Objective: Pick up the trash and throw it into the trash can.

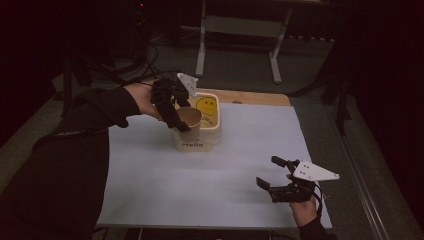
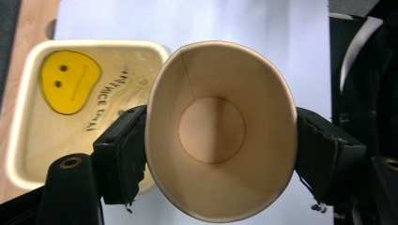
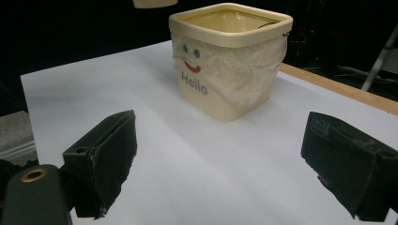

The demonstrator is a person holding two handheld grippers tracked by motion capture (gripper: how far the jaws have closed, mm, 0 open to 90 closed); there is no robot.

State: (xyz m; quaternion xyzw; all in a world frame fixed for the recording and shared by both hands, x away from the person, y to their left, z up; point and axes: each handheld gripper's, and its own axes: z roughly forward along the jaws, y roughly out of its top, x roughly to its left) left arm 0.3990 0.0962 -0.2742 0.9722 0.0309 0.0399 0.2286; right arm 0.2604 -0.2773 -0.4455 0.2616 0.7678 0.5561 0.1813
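Right gripper [image 1: 270, 174] nearest the high camera, at about 5 o'clock on the white sheet [image 1: 210, 185], held in a hand [image 1: 304, 207] coming up from the bottom edge. Jaws stand wide apart, nothing between them. In the right gripper view the jaws frame bare sheet, with the cream tub [image 3: 232, 56] ahead at 12 o'clock, well apart from them.

Tub: square, cream, "Hello" and a small smiling face on its side, clear film wrapped around the walls. It stands on the sheet near 12 o'clock in the high view.

Left gripper [image 1: 181, 112] at 11 o'clock, clamped on a brown paper cup [image 1: 189, 120]. Cup is held above the tub's near-left rim, mouth up. In the left gripper view the cup [image 2: 220, 131] is squeezed oval between the jaws; interior looks empty. Yellow face sticker [image 2: 69, 82] lies inside the tub.
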